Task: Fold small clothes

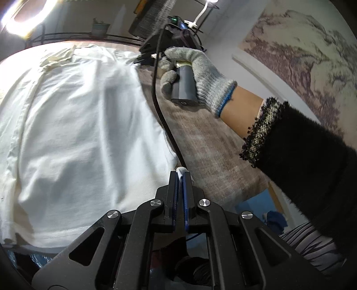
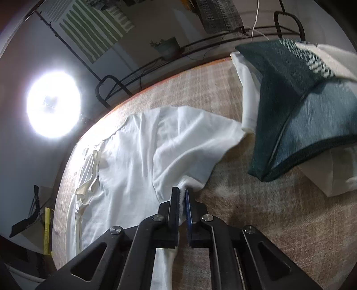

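Lying spread across the woven mat [image 1: 212,142], the white garment [image 1: 78,116] occupies the left and centre of the left wrist view, its far edge reaching toward the bright round lamp [image 1: 24,15] at upper left. At bottom centre of that view, the left gripper [image 1: 181,176] is clenched on the garment's near corner; a small tuft of white cloth shows between the blue-lined pads, and the jaws stand nearly together. A black cable [image 1: 160,111] runs from the gripper tip up across the mat. Right of the cable, a gloved hand [image 1: 196,73] grips a grey handle [image 1: 184,85], with a black fuzzy sleeve [image 1: 301,151] farther right and a landscape wall hanging [image 1: 301,55] behind. In the right wrist view, the ring lamp [image 2: 53,104] glares at left, with a green-striped poster [image 2: 89,26] above it; its markings are not legible. A yellow strip [image 2: 46,229] stands at lower left, and any graduations on it are too small to read. The white garment [image 2: 138,151] lies at centre on the mat [image 2: 279,223], a cream collar fold [image 2: 89,178] along its left side. The right gripper [image 2: 182,194] is clamped on a bunched edge of the garment, cloth pinched between the pads and trailing below them. At right, a teal folded cloth [image 2: 301,107] rests on white folded items [image 2: 250,96], well apart from the gripper. No brand or readable writing is discernible in either view.
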